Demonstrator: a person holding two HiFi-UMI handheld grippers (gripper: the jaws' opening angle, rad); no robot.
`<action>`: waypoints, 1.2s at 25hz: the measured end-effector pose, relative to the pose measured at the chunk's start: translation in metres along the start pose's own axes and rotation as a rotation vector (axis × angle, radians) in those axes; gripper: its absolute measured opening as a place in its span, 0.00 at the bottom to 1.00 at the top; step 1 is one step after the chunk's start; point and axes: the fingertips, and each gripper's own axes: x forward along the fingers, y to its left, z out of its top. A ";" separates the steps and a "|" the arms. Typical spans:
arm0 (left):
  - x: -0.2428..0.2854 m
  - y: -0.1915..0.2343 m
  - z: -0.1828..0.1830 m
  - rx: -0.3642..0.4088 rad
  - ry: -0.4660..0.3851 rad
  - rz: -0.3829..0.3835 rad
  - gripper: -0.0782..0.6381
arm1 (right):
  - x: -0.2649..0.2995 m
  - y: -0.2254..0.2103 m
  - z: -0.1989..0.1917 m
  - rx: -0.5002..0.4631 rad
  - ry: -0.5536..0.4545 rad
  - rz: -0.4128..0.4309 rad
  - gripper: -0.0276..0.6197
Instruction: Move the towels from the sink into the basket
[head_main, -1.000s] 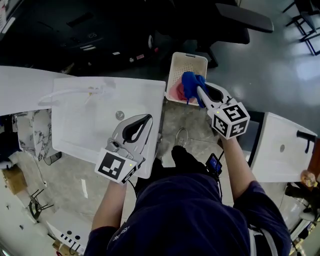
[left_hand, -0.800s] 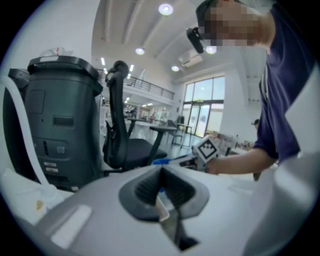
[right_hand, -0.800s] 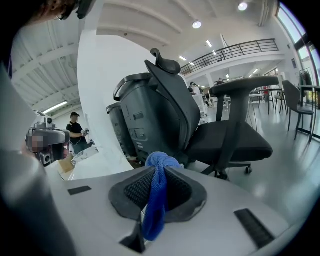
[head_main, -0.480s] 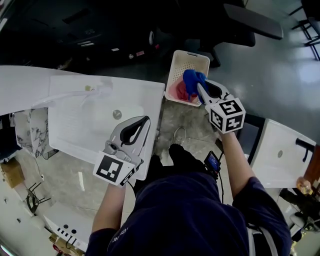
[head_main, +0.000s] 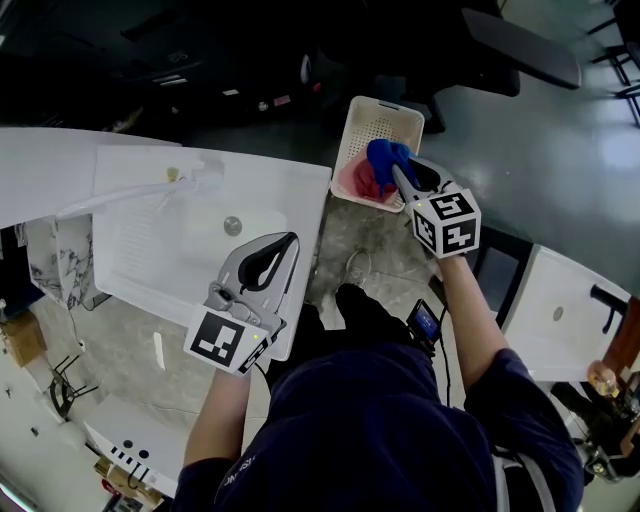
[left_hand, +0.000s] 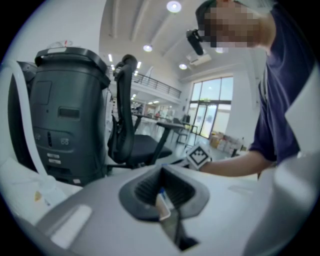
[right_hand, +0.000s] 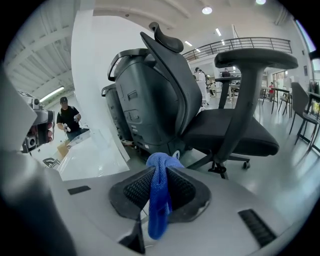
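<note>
My right claw (head_main: 398, 178) is clamped on the blue microfibre towel (head_main: 381, 157), over the white perforated plastic basket (head_main: 377, 118). A pink cloth towel (head_main: 356, 182) is inside it. My left claw (head_main: 288, 240) has its jaws together, gripping nothing, above the front edge of the white rectangular sink (head_main: 160, 250).

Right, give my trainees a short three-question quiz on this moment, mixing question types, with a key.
1. Which colour is the towel clamped in the right gripper? A red, B blue, C green.
2. True or false: a reddish towel already lies in the basket.
3. Fill in: the left gripper is poised over the white ____.
Key: 1 B; 2 true; 3 sink.
</note>
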 end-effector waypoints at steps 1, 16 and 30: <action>0.000 0.001 -0.001 -0.001 0.002 0.001 0.11 | 0.002 0.000 -0.002 0.003 0.007 0.002 0.10; -0.003 -0.001 0.002 0.007 -0.007 -0.012 0.11 | -0.006 -0.008 0.001 0.047 -0.022 -0.036 0.18; -0.049 -0.009 0.001 0.030 -0.057 -0.016 0.11 | -0.043 0.026 0.011 0.038 -0.110 -0.072 0.13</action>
